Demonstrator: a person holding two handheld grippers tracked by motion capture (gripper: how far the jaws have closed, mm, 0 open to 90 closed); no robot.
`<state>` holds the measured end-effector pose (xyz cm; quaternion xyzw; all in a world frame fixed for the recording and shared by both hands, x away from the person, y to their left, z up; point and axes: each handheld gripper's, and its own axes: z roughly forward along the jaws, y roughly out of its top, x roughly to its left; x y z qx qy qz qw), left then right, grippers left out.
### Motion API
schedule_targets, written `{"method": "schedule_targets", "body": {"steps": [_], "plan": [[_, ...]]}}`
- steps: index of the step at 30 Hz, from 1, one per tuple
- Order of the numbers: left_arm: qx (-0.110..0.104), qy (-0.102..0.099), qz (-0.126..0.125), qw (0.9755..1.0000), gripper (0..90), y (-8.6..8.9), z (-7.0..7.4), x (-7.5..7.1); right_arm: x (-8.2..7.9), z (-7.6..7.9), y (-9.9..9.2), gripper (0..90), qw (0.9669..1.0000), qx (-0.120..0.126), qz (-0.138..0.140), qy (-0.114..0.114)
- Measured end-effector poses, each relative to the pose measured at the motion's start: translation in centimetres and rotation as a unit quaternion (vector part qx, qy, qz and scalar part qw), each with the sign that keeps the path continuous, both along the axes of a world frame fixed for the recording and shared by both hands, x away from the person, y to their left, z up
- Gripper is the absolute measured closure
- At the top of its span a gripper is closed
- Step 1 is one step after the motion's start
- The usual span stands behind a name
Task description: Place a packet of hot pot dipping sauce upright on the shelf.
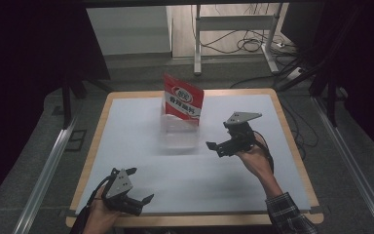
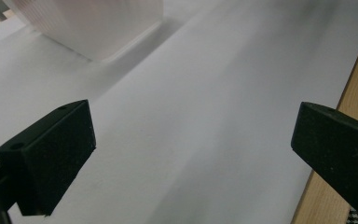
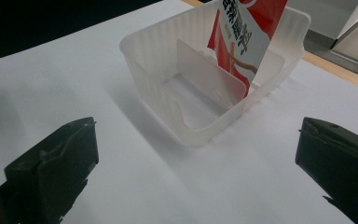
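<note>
A clear plastic bin (image 1: 179, 132) (image 3: 200, 86) with a divider inside stands on the white table top, back of centre. A red and white packet (image 1: 182, 101) (image 3: 244, 32) stands upright in its far compartment; the near compartment looks empty. My right gripper (image 1: 215, 148) (image 3: 196, 163) hovers open just right of the bin, jaws wide apart and pointing at it, nothing between them. Near the front left edge my left gripper (image 1: 142, 185) (image 2: 193, 154) is open too, low over the bare table, with a corner of the bin (image 2: 93, 23) ahead of it.
The white sheet (image 1: 253, 165) covers a wooden table with a bare rim (image 1: 299, 161). Beyond the far edge are a metal desk frame (image 1: 233, 34) and loose cables (image 1: 253, 44) on the floor. Dark surroundings on both sides.
</note>
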<state>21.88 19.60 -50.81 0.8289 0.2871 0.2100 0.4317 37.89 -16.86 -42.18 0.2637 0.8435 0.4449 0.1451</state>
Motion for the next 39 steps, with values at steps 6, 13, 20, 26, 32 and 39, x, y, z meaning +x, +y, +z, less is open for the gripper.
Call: {"method": "schedule_targets", "body": {"steps": [6,13,20,26,32,39], "plan": [[0.000,0.000,-0.001,1.0000,0.0,0.0,0.0,0.0,-0.6,-0.1,-0.4,0.0,1.0000,-0.003,-0.003,-0.006],[-0.001,-0.001,-0.001,1.0000,0.0,0.0,0.0,0.0,-1.3,-0.5,-1.0,0.0,0.9999,-0.008,-0.013,-0.004],[-0.001,-0.001,-0.001,1.0000,0.0,0.0,0.0,0.0,-1.8,-1.3,-2.1,0.0,0.9997,-0.013,-0.021,0.004],[-0.002,-0.001,-0.001,1.0000,0.0,0.0,0.0,0.0,-2.4,-1.8,-3.0,0.0,0.9995,-0.012,-0.028,0.010],[-0.002,-0.002,0.000,1.0000,0.0,0.1,0.0,0.0,-3.4,-2.1,-3.6,0.0,0.9993,-0.012,-0.035,0.010],[-0.004,-0.002,0.002,1.0000,0.0,0.1,0.0,0.0,-4.8,-2.2,-4.6,0.0,0.9989,-0.012,-0.045,0.003]]}}
